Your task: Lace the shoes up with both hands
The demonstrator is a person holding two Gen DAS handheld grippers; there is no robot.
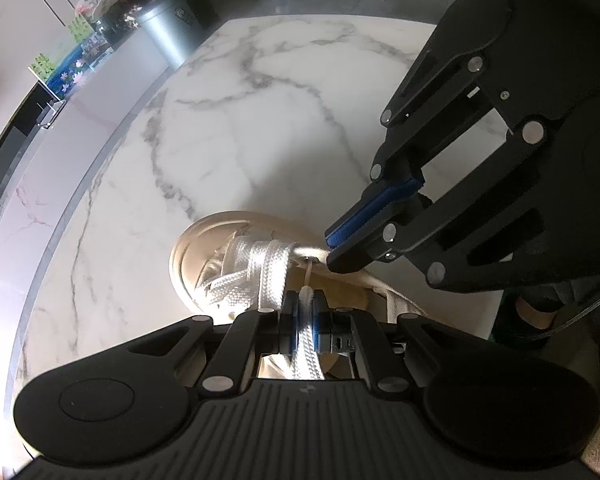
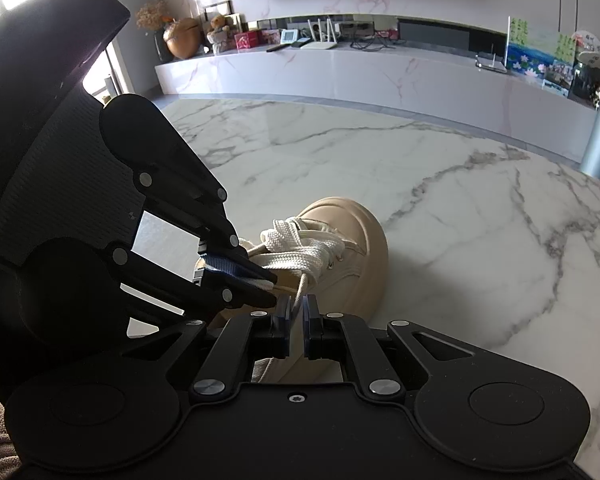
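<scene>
- The marble table (image 2: 440, 208) carries one beige shoe (image 2: 352, 236), toe pointing away from the person; nothing else sits near it on the slab.
- A flat white lace (image 1: 270, 276) crosses the shoe's front in several bands, already run through the lower eyelets.
- The left gripper (image 1: 307, 304) is closed tight on a stretch of that lace, which runs between its blue pads with the stiff tip (image 1: 306, 293) poking out just ahead of them.
- The right gripper (image 2: 296, 308) is all but shut, and a thin tan strand (image 2: 300, 292) passes between its jaws; whether the pads truly pinch it or only flank it is hard to judge from this angle.
- In the left wrist view, the right gripper's tips (image 1: 334, 248) sit just beside a small metal eyelet (image 1: 309, 258) on the shoe's upper edge.
- The step in hand looks like feeding the tip through that eyelet. To do it well, keep the grip near the tip so it stays stiff, line it up square to the hole, and let the other tongs steady the upper so the eyelet does not shift.
- A risk: gripping too far back lets the tip droop and miss.
</scene>
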